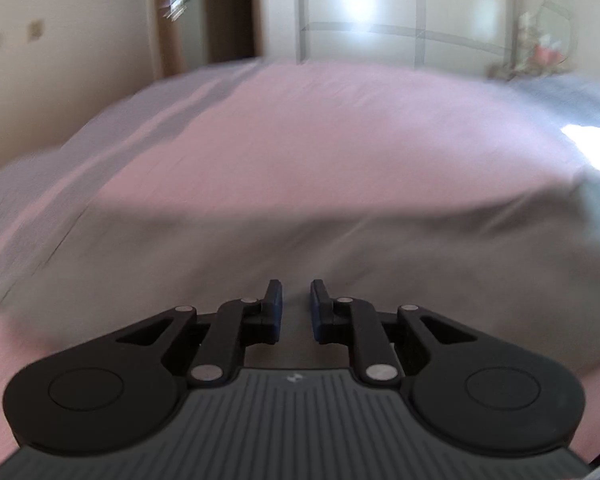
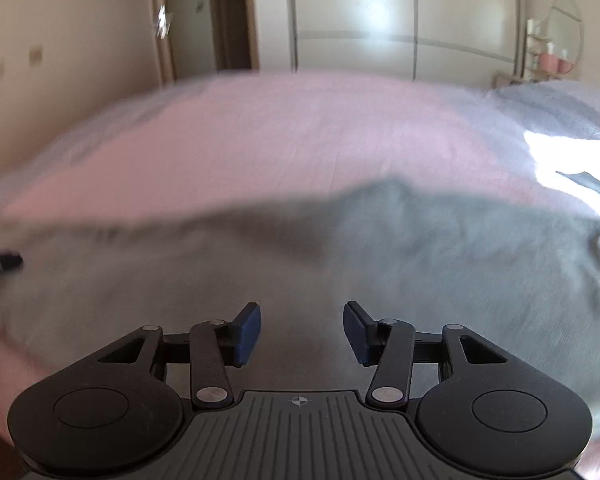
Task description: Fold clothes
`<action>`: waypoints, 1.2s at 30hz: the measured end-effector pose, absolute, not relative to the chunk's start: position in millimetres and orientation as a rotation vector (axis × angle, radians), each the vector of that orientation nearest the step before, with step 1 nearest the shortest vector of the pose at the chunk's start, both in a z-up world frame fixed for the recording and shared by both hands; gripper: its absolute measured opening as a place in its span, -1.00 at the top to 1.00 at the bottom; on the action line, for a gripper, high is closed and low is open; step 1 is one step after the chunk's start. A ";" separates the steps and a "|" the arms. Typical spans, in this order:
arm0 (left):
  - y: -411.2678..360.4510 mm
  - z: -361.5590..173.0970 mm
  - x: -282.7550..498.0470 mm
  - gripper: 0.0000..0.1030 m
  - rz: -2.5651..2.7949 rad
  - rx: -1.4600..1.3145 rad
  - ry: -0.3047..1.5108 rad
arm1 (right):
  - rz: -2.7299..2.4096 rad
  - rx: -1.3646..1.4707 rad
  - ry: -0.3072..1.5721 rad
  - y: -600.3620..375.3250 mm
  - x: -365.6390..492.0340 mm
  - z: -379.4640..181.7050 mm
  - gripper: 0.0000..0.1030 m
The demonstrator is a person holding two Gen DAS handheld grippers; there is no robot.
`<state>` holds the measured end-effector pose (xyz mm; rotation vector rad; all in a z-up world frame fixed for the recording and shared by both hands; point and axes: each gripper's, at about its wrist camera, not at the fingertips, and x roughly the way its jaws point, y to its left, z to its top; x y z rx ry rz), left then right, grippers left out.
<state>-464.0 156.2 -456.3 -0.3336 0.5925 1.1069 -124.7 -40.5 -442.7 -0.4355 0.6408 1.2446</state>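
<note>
A grey garment (image 1: 340,248) lies spread on a pink bed sheet (image 1: 320,128); it also fills the lower half of the right wrist view (image 2: 440,248), with a raised fold along its far edge. My left gripper (image 1: 296,292) hovers over the garment's near part, its jaws a narrow gap apart with nothing pinched between them. My right gripper (image 2: 302,316) stands open wider above the same cloth and holds nothing. In the right wrist view a black tip of the left gripper (image 2: 2,264) shows at the left edge. Both views are blurred by motion.
The bed carries a lilac cover (image 1: 112,128) along its left side and a grey-blue pillow (image 2: 552,108) at the right. Beyond the bed are a white wardrobe (image 2: 380,20), a doorway (image 2: 224,16) and a small shelf with a round mirror (image 2: 560,40).
</note>
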 end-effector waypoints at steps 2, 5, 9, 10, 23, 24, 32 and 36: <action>156.9 -454.6 -489.8 0.74 1.147 -0.361 0.561 | 1.223 -0.431 0.612 -43.2 -131.3 -451.2 0.05; 152.9 -443.1 -516.4 0.74 1.258 -0.287 0.544 | 1.205 -0.380 0.636 -46.6 -136.8 -436.6 0.05; 163.7 -449.8 -559.0 0.93 1.325 -0.369 0.503 | 1.267 -0.329 0.571 -68.9 -155.7 -423.5 0.04; 166.2 -454.7 -566.1 0.94 1.324 -0.400 0.492 | 1.267 -0.367 0.594 -67.7 -159.7 -431.4 0.04; 87.3 -407.7 -462.6 0.76 1.102 -0.453 0.526 | 1.028 -0.275 0.583 -131.8 -98.5 -401.8 0.04; 81.6 -408.7 -449.6 0.74 1.075 -0.453 0.529 | 0.982 -0.261 0.585 -139.9 -84.1 -401.4 0.04; 60.8 -438.8 -361.6 0.66 1.067 -0.406 0.669 | 0.866 -0.247 0.650 -167.6 -3.9 -425.5 0.05; 53.3 -433.0 -355.3 0.65 1.129 -0.387 0.698 | 0.876 -0.286 0.733 -163.3 1.0 -430.7 0.04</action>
